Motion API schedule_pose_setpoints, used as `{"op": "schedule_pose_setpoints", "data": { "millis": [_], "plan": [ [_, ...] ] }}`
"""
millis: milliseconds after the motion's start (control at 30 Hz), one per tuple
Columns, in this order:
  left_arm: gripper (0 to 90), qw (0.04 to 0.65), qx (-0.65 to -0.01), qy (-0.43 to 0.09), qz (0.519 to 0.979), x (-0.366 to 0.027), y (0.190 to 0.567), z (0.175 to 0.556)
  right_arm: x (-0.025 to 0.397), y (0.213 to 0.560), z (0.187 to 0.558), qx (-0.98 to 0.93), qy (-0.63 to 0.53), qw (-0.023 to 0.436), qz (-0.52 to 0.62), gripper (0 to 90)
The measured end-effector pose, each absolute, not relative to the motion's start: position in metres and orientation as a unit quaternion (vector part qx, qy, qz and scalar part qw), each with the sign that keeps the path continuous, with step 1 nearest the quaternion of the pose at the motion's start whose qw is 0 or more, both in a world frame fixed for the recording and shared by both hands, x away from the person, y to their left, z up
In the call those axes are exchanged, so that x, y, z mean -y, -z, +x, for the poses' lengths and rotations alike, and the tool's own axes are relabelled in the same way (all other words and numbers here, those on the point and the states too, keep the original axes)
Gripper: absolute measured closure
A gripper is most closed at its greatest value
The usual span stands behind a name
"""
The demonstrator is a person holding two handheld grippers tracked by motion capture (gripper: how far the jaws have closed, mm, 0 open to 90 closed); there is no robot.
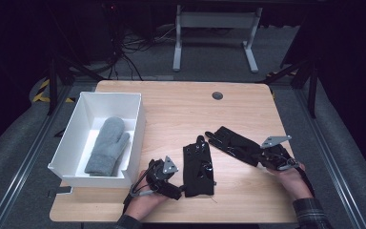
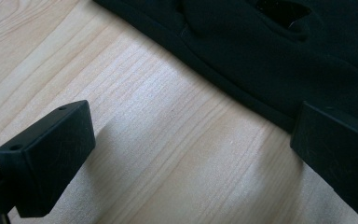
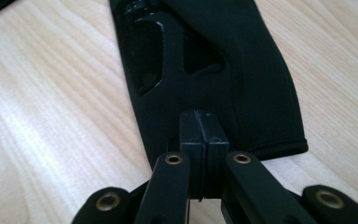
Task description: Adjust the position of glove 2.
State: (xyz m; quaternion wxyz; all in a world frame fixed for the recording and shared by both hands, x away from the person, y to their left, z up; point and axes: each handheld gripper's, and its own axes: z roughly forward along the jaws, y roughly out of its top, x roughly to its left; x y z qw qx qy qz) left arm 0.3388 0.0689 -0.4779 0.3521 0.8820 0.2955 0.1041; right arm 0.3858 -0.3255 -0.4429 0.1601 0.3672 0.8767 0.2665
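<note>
- One black glove (image 1: 198, 164) lies flat near the table's (image 1: 181, 105) front edge; another black glove (image 1: 233, 143) lies to its right.
- The right gripper (image 3: 199, 135) pinches the right glove's cuff, jaws closed.
- The left gripper (image 2: 191, 149) gapes wide, empty, beside the near glove.
- A grey mitten (image 1: 107, 145) rests in the white box (image 1: 66, 138) at left.

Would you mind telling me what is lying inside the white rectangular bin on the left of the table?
Inside the white rectangular bin lies one grey knitted mitten, flat on the floor, thumb towards the right wall. Whatever is beneath the mitten is covered; the near wall hides the front strip of floor.

Lab: bare test table (image 1: 181, 102), floor cables (image 1: 124, 52), rails (image 1: 19, 157).
</note>
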Motion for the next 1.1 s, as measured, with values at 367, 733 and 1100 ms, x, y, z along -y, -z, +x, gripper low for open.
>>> {"op": "schedule_pose_setpoints", "data": {
  "millis": [367, 733, 1100],
  "plan": [
    [0.3, 0.353, -0.296, -0.104, 0.881, -0.069, 0.478, 0.339, 0.312, 0.443, 0.363, -0.896, -0.276, 0.122, 0.325, 90.0],
    [0.2, 0.352, -0.296, -0.104, 0.882, -0.069, 0.478, 0.339, 0.286, 0.446, 0.345, -0.912, -0.301, 0.072, 0.270, 90.0],
    [0.2, 0.352, -0.296, -0.104, 0.882, -0.069, 0.478, 0.339, 0.262, 0.448, 0.334, -0.924, -0.314, 0.033, 0.215, 90.0]
  ]
}}
